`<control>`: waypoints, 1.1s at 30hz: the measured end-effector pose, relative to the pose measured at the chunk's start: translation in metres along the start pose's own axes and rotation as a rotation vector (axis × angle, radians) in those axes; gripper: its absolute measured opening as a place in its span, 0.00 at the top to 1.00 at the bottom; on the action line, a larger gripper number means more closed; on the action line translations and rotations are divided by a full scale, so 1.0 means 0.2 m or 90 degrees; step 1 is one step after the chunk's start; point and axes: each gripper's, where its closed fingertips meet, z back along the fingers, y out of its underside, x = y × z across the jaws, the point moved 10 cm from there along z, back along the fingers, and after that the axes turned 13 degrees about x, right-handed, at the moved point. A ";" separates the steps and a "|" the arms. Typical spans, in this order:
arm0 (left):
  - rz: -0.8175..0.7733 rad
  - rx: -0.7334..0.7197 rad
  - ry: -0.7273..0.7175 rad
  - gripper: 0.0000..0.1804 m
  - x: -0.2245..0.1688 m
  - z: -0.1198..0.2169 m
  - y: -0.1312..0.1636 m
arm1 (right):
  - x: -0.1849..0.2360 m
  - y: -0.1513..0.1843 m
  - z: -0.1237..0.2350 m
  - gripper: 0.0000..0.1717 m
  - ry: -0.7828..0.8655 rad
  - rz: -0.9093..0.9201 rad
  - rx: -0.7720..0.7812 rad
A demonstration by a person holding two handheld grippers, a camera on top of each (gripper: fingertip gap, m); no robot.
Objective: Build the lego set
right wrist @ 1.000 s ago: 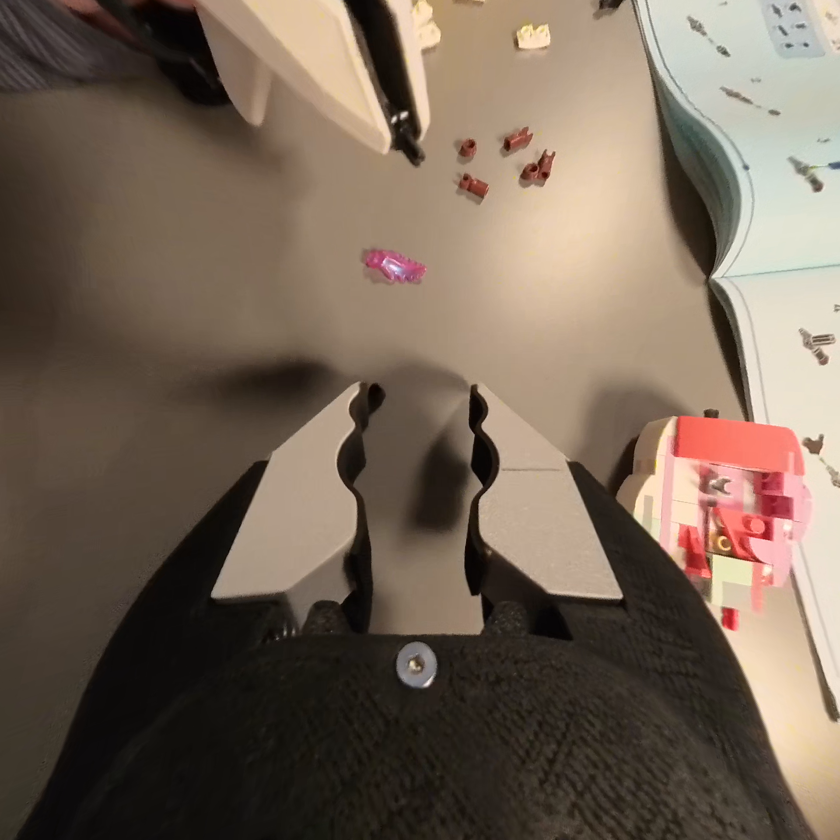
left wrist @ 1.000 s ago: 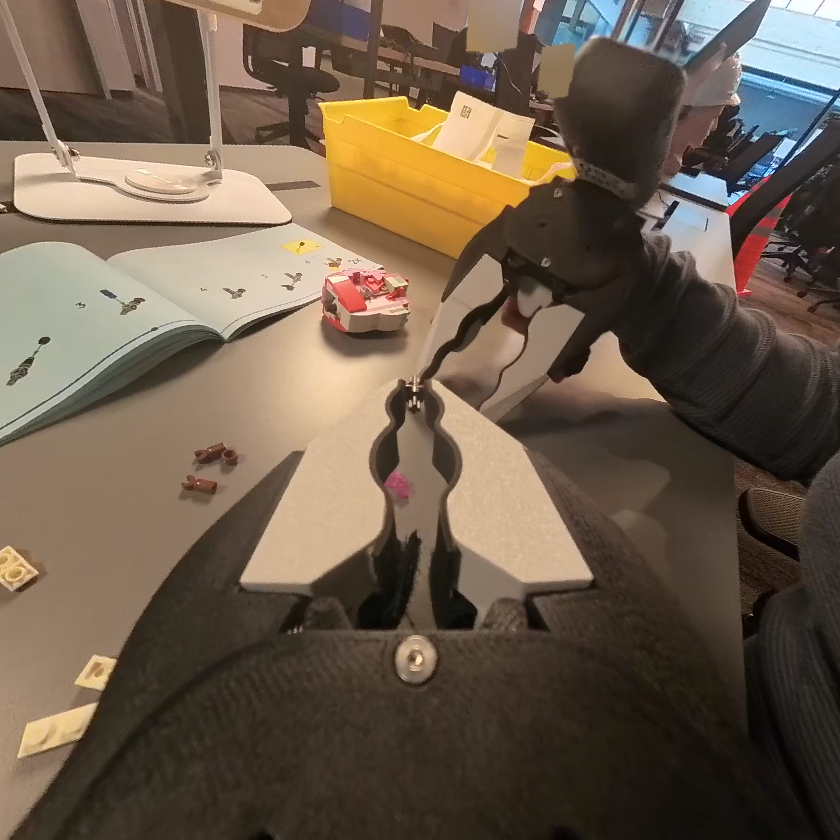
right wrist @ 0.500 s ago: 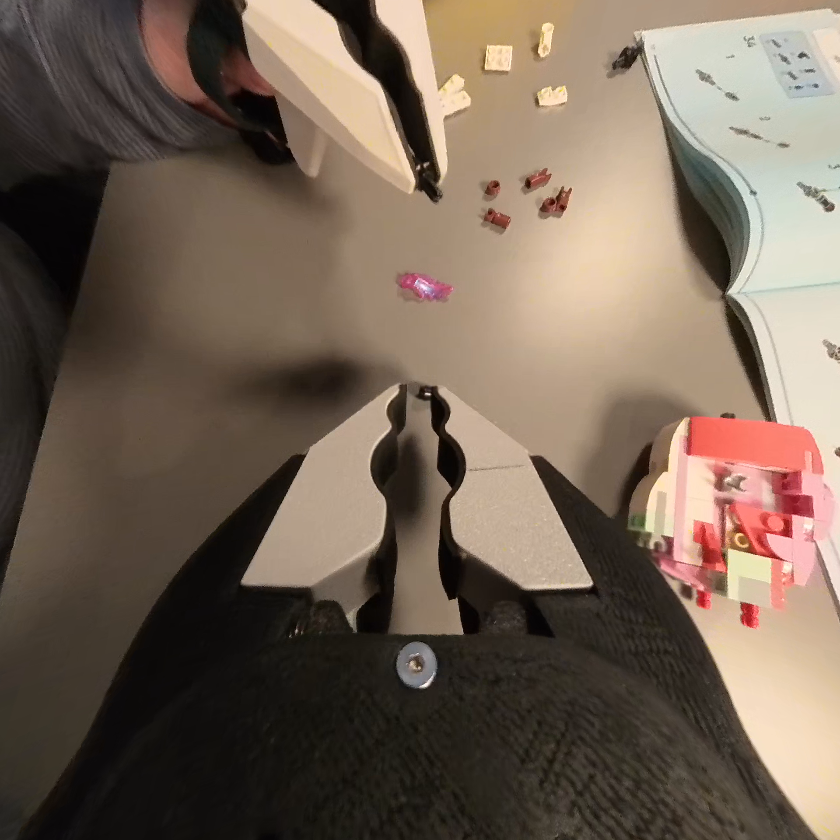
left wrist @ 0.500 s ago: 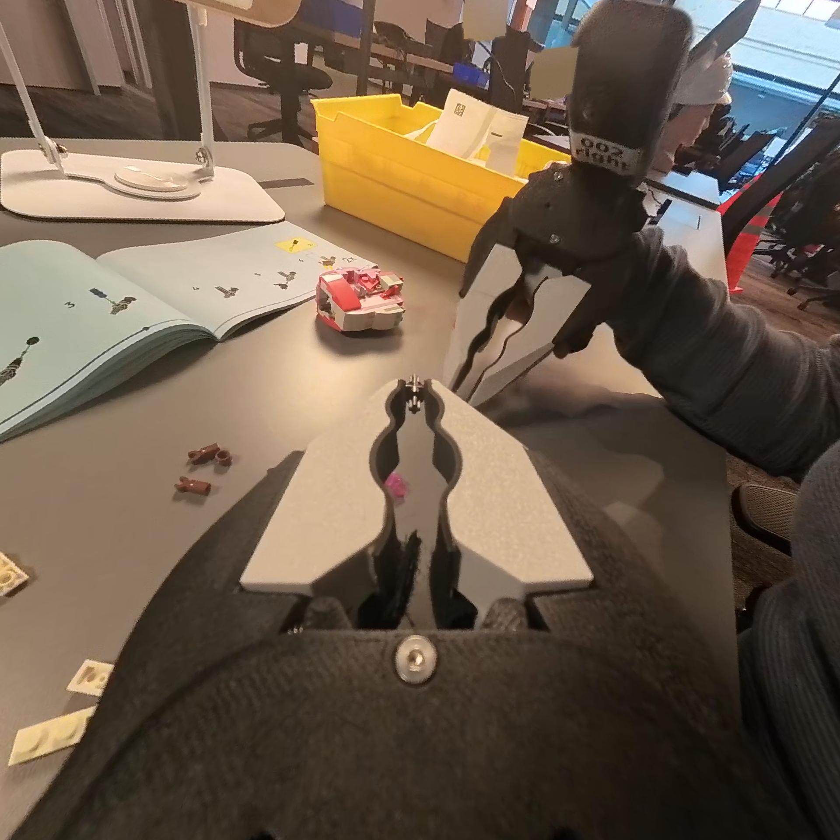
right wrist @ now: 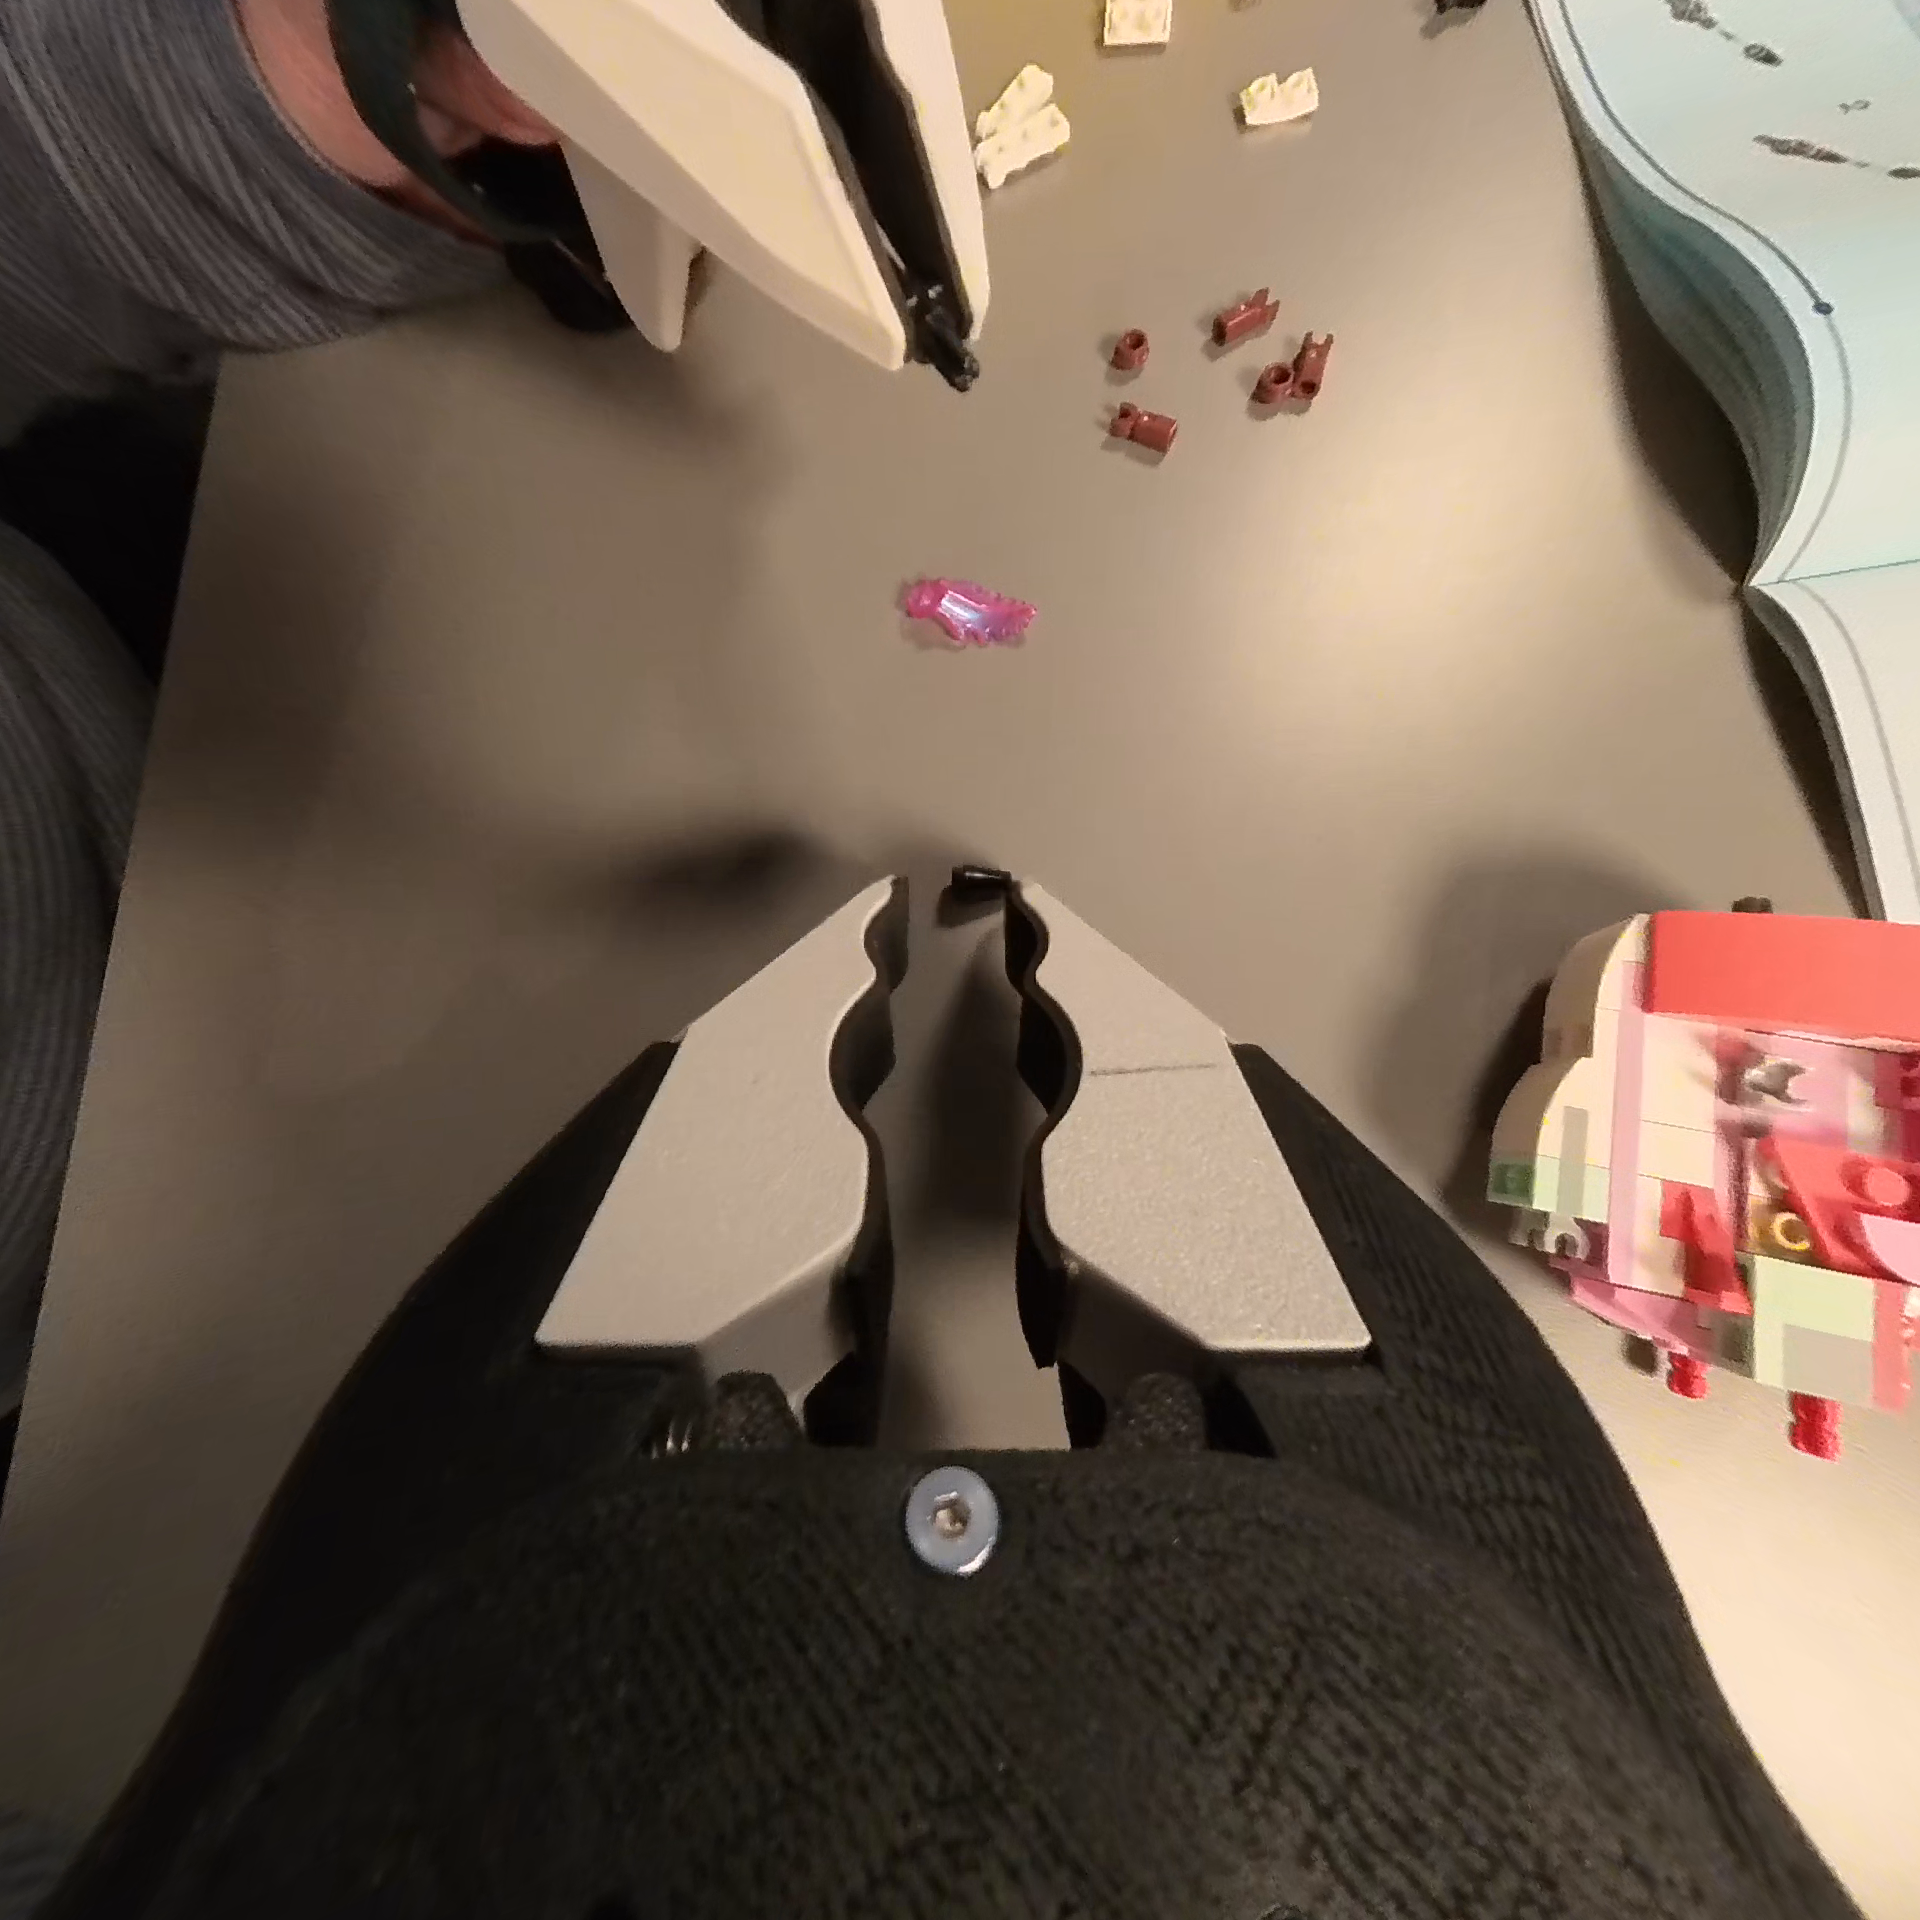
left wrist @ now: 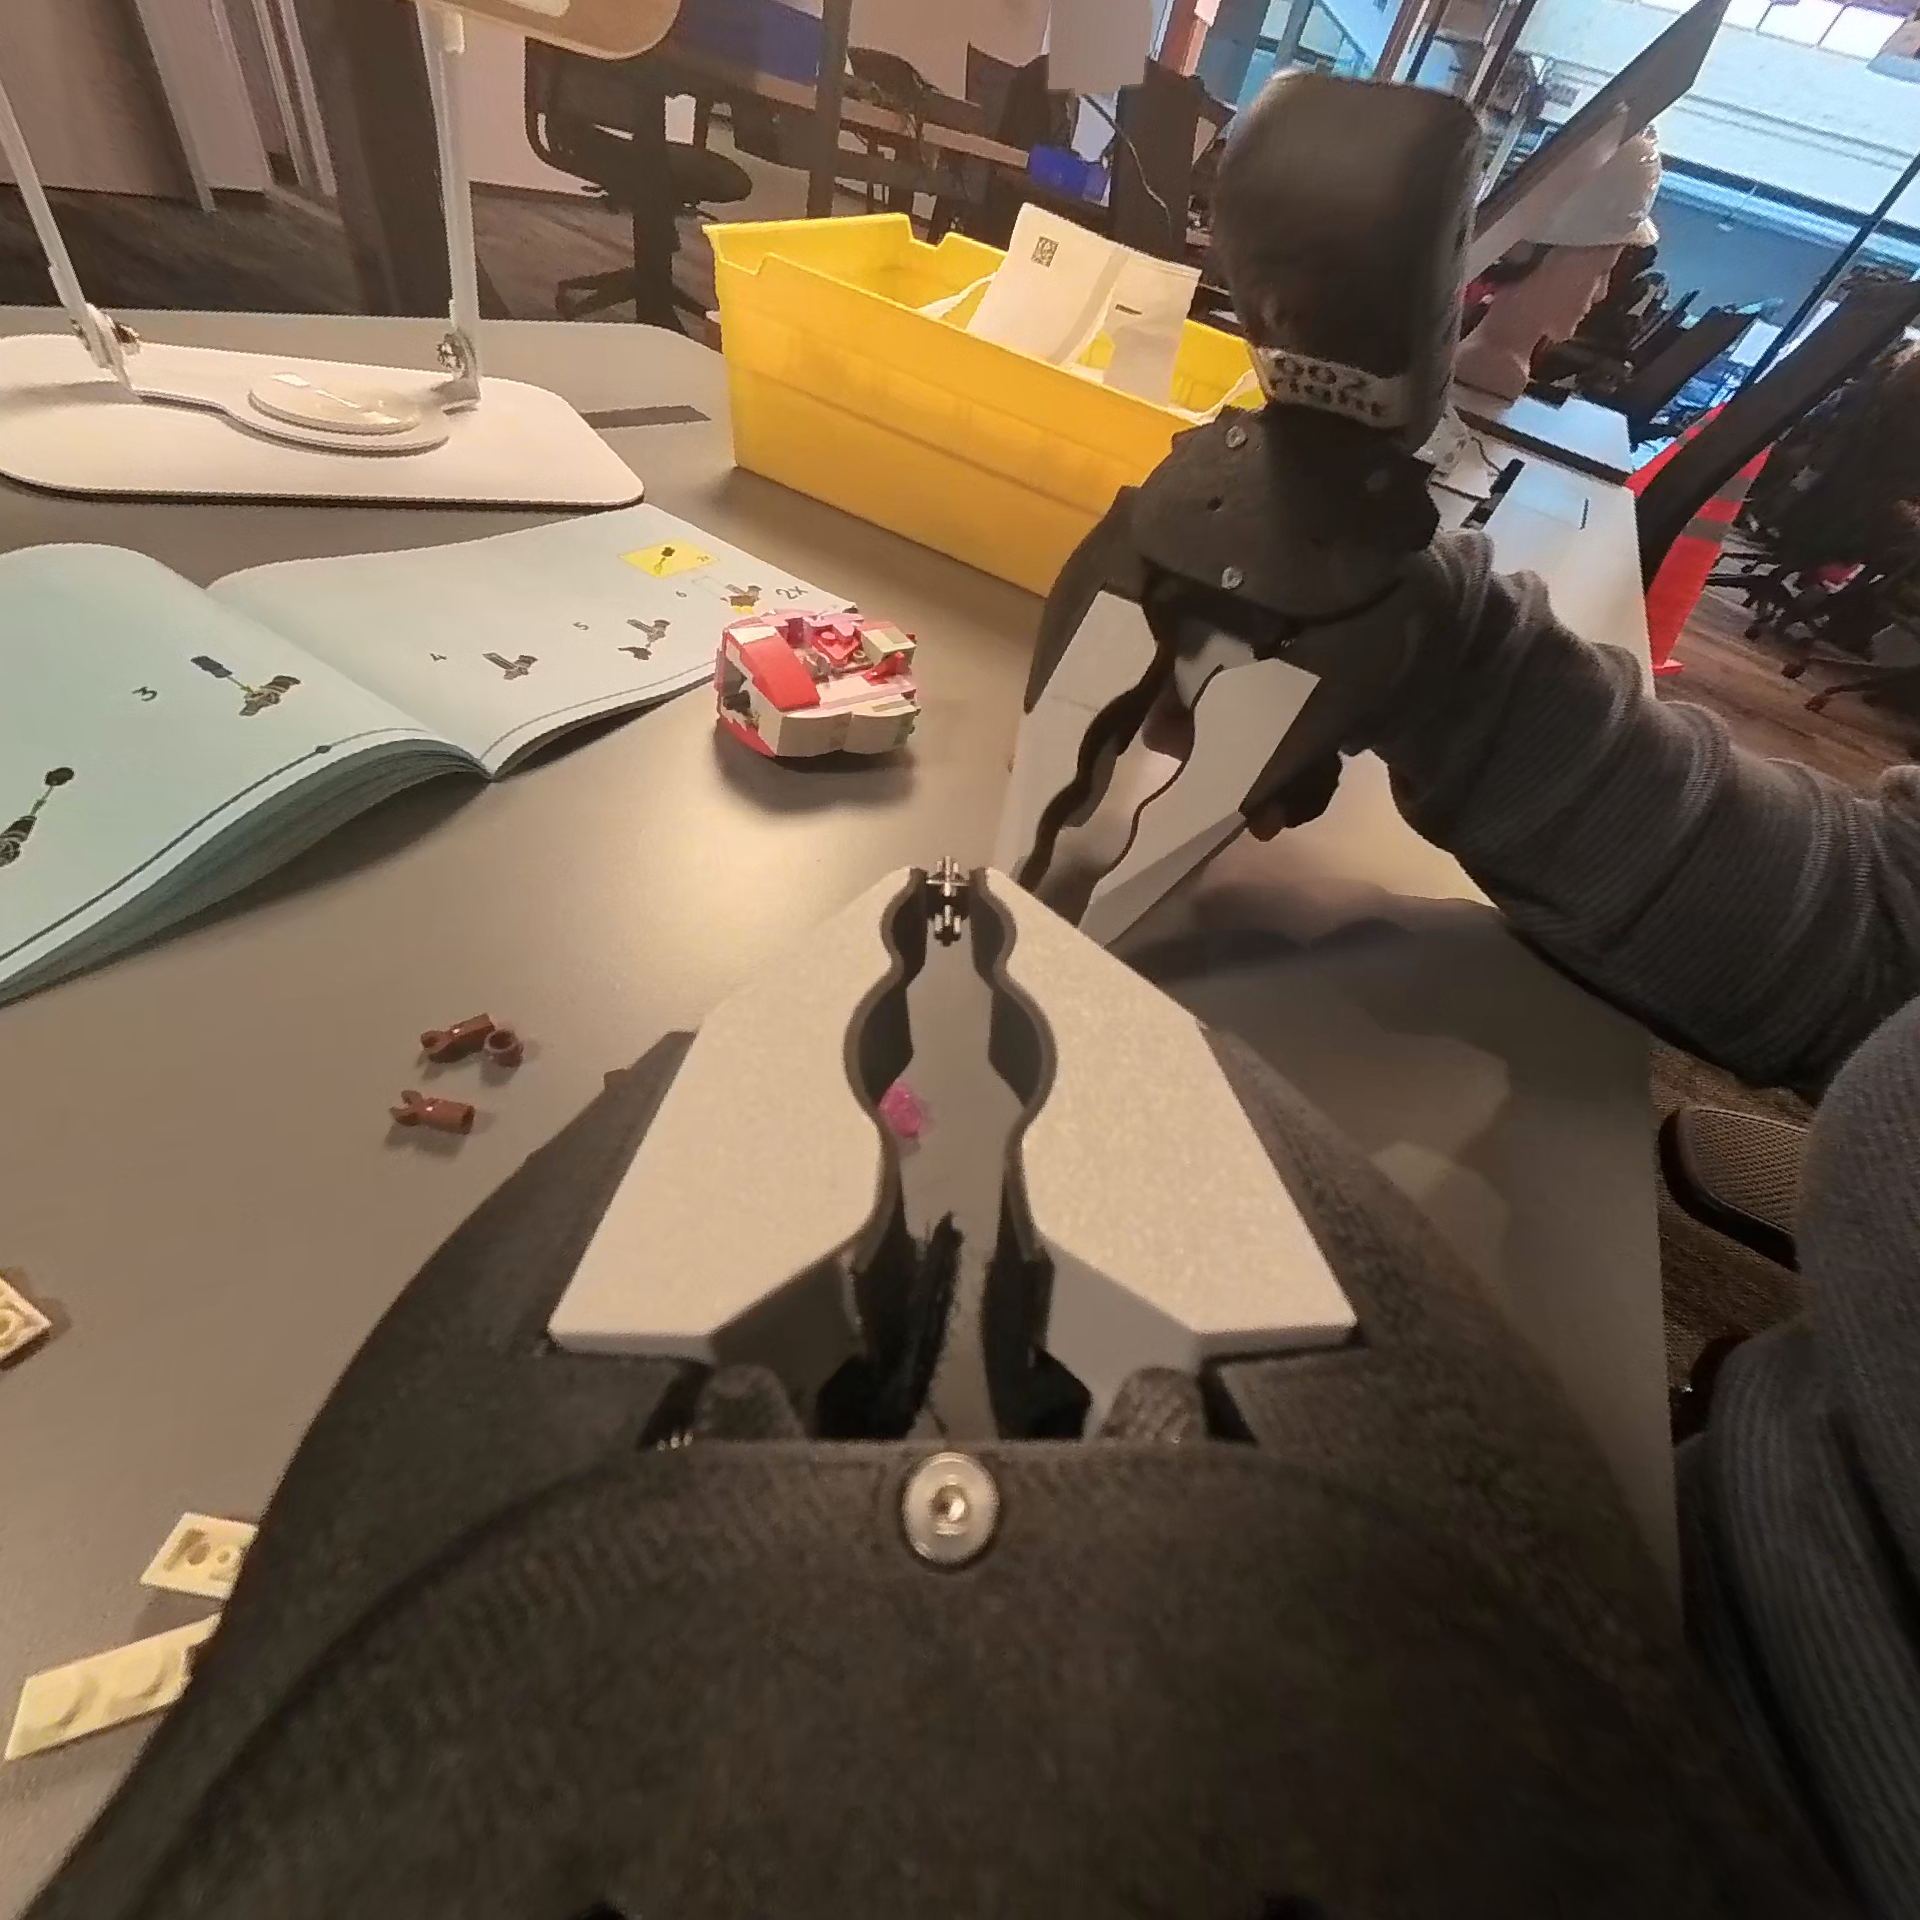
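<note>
Grey table [right wrist: 1299, 727], office behind | your left jaws [left wrist: 948, 883] pinch a small dark metallic piece [left wrist: 945, 902] at the tips, above a pink translucent piece [right wrist: 966, 613] | your right jaws [right wrist: 956, 894] narrowly parted, small black piece [right wrist: 977, 883] against one tip, other tip clear | brown clips [right wrist: 1216, 364] near | pink-red brick model [left wrist: 816, 686] and booklet [left wrist: 312, 665] beyond | yellow bin [left wrist: 935, 395] far.

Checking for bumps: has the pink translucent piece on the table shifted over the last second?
No. The pink translucent piece keeps its place below the dark red pieces; only the camera view drifts.
</note>
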 end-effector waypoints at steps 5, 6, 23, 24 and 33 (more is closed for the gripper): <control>0.006 0.001 -0.009 0.96 0.00 0.00 0.00 | 0.00 0.00 -0.01 0.91 -0.001 0.000 0.003; 0.008 0.004 -0.013 0.96 0.01 0.00 0.00 | 0.00 0.00 -0.01 0.91 0.000 0.001 0.004; -0.035 0.248 -0.226 0.96 0.04 -0.10 0.06 | -0.03 0.01 -0.03 0.93 0.009 0.001 -0.021; -0.035 0.262 -0.232 0.96 0.05 -0.10 0.06 | -0.03 0.01 -0.03 0.93 0.006 -0.002 -0.027; -0.038 0.285 -0.238 0.96 0.04 -0.08 0.09 | -0.05 0.02 0.01 0.88 0.028 -0.004 -0.074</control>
